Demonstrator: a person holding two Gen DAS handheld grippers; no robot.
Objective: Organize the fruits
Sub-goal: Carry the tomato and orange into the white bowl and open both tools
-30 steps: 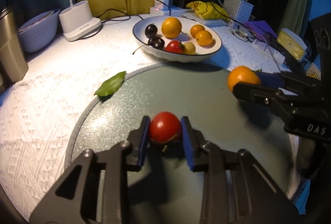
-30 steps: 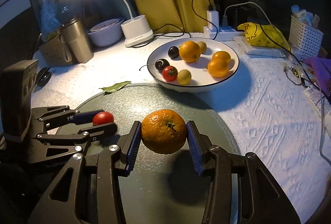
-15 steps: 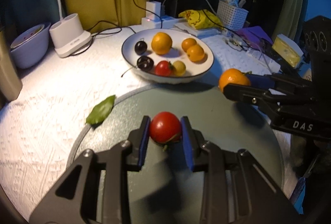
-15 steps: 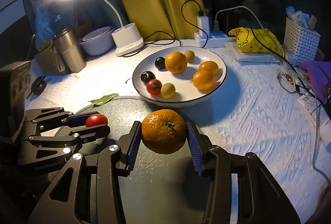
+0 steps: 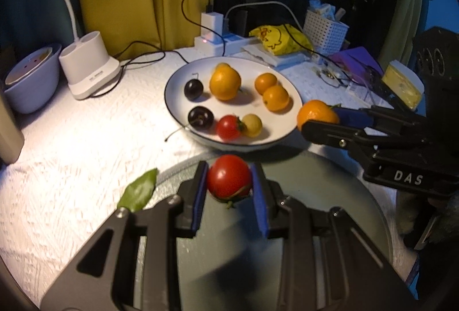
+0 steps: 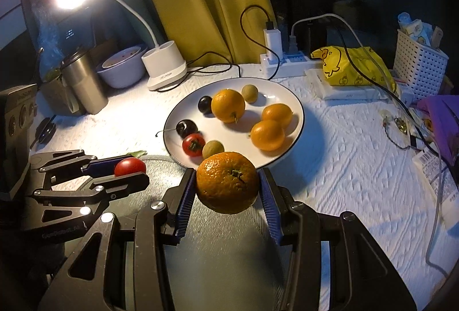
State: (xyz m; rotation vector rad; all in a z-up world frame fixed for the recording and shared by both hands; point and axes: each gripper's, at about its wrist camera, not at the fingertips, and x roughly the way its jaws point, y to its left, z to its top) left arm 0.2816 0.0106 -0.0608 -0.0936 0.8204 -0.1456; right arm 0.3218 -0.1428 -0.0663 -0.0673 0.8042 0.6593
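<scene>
My left gripper (image 5: 229, 182) is shut on a red tomato (image 5: 229, 177) and holds it above the round grey mat (image 5: 315, 196), just short of the white plate (image 5: 178, 107). The left gripper also shows in the right wrist view (image 6: 129, 170) with the tomato (image 6: 129, 166). My right gripper (image 6: 226, 182) is shut on an orange (image 6: 227, 182) at the plate's near rim (image 6: 298, 121). The orange also shows in the left wrist view (image 5: 317, 113). The plate holds several fruits: oranges, dark cherries, a small tomato and yellowish ones.
A green leaf (image 5: 139, 190) lies on the white cloth at the mat's left edge. Behind the plate stand a lamp base (image 5: 89, 70), a power strip with cables (image 6: 287, 64), a yellow bag (image 6: 352, 67) and a white basket (image 6: 418, 64). A steel cup (image 6: 83, 84) and a bowl (image 6: 123, 70) stand at left.
Both grippers have moved forward toward the plate, each still holding its fruit. The plate now looks larger and closer in both views.
</scene>
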